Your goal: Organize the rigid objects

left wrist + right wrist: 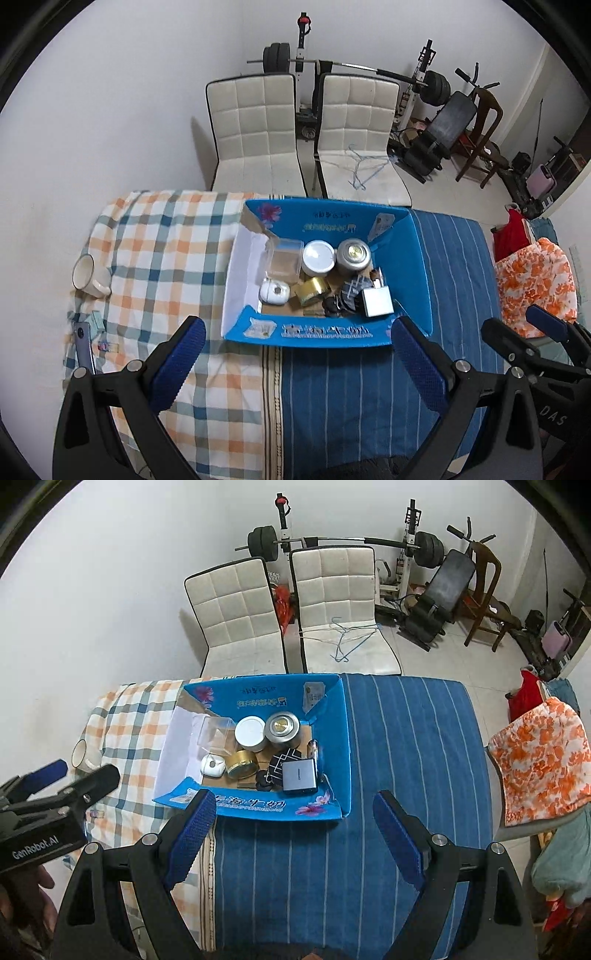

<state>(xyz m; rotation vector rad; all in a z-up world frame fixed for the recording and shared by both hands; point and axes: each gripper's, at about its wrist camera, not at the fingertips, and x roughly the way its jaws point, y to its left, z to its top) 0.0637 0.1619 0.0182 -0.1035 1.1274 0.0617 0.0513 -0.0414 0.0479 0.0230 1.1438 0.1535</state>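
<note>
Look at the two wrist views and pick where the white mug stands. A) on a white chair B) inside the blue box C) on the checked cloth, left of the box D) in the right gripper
C: the white mug stands on the checked cloth, outside and left of the blue box.

Black left gripper (297, 354) frames, blue textured pads (179, 363), silver screws.
</note>
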